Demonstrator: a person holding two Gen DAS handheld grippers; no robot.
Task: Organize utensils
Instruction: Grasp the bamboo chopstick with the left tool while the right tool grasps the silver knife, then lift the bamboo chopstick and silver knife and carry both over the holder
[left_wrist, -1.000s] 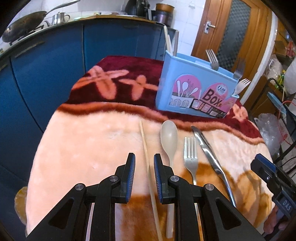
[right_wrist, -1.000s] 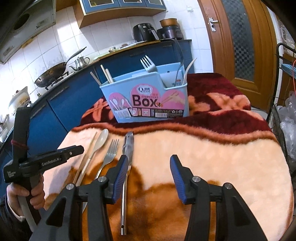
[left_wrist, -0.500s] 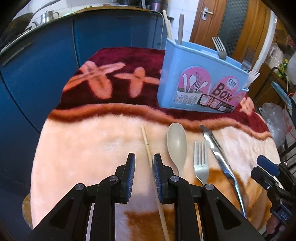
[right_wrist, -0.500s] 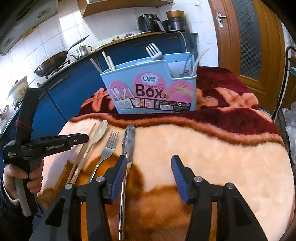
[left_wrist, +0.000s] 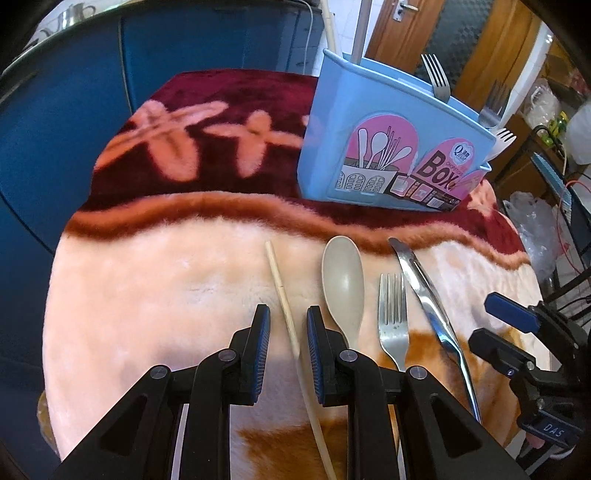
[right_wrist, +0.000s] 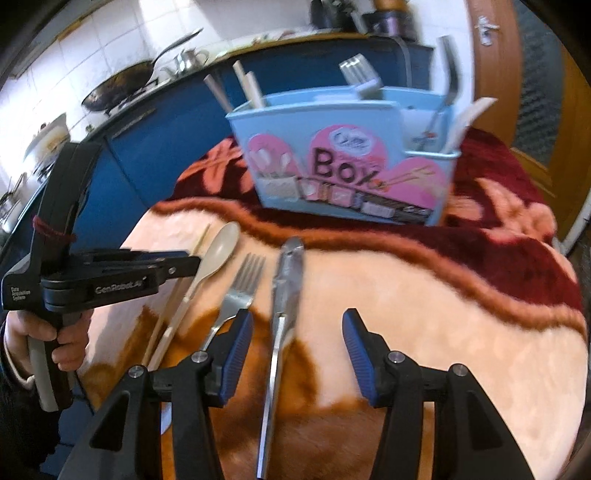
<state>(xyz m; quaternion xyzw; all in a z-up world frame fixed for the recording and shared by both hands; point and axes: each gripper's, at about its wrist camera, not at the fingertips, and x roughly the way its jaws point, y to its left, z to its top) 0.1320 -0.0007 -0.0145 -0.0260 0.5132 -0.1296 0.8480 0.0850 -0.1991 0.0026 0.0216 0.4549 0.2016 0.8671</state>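
Note:
A row of utensils lies on the plush blanket (left_wrist: 147, 295): a wooden chopstick (left_wrist: 280, 288), a beige spoon (left_wrist: 343, 280), a fork (left_wrist: 393, 314) and a knife (left_wrist: 424, 295). Behind them stands the blue utensil box (left_wrist: 388, 147), holding forks and chopsticks. My left gripper (left_wrist: 288, 328) hangs over the chopstick, which runs through the narrow gap between its pads without touching them. My right gripper (right_wrist: 295, 332) is open and straddles the knife (right_wrist: 286, 280), beside the fork (right_wrist: 243, 284) and spoon (right_wrist: 218, 251). The box (right_wrist: 343, 166) is blurred in this view.
Blue kitchen cabinets (left_wrist: 74, 110) run behind and left of the table. A wooden door (right_wrist: 535, 92) and plastic bags (left_wrist: 535, 229) are to the right. A hand (right_wrist: 62, 339) holds the left gripper's handle. The blanket right of the knife is bare.
The left gripper has moved forward along the chopstick, and the box looms larger. The right gripper shifted left, so the knife now lies between its fingers instead of by the left one.

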